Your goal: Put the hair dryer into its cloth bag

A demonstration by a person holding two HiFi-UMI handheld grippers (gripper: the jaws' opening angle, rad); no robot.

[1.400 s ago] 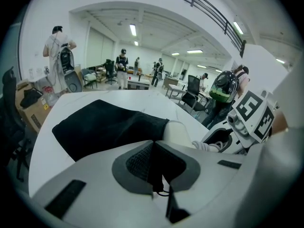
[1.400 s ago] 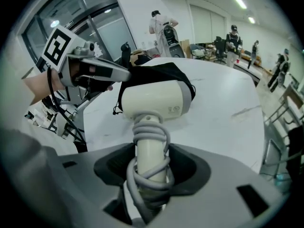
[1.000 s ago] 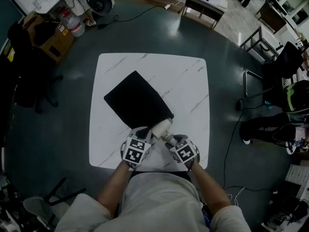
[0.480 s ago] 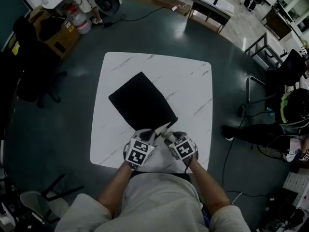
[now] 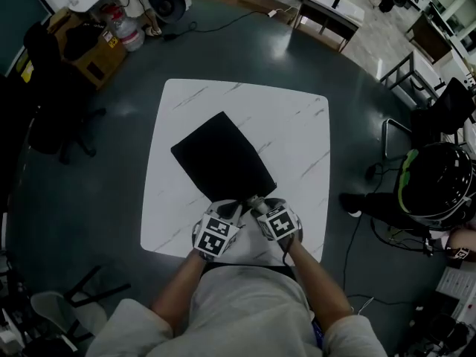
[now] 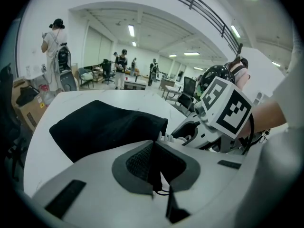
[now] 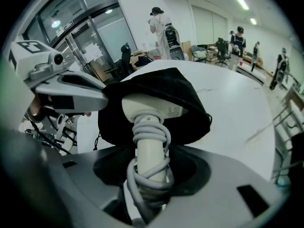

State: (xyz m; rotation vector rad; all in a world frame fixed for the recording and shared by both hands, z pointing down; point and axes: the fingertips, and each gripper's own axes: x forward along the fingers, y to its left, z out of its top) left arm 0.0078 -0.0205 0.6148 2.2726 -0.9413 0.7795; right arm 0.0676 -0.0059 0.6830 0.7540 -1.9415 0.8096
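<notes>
- Left gripper (image 6: 154,164): the jaws are closed together and pinch a fold of the black cloth bag (image 6: 102,127) at the edge of its mouth. Dark cloth is squeezed between the mesh pads.
- Right gripper (image 7: 152,175): the jaws are closed on the handle (image 7: 151,156) of the white hair dryer (image 7: 147,107). The pale cord (image 7: 152,129) is wound round the handle in several turns, some of them where the pads grip.
- Hair dryer: its head lies just beyond the right fingertips, inside the mouth of the bag, with black cloth draped over it and round its sides. The handle sticks back out of the opening toward the jaws.
- Cloth bag: from the left fingertips it stretches away across the white, grey-veined table (image 5: 290,125), lying mostly flat. It bulges only at the near end, round the dryer's head.
- Relation of the two tools: in the head view they stand side by side at the near edge of the table, with their fingertips converging on the near corner of the bag. From the right gripper view, the left one sits just to the left of the bag's mouth.
</notes>
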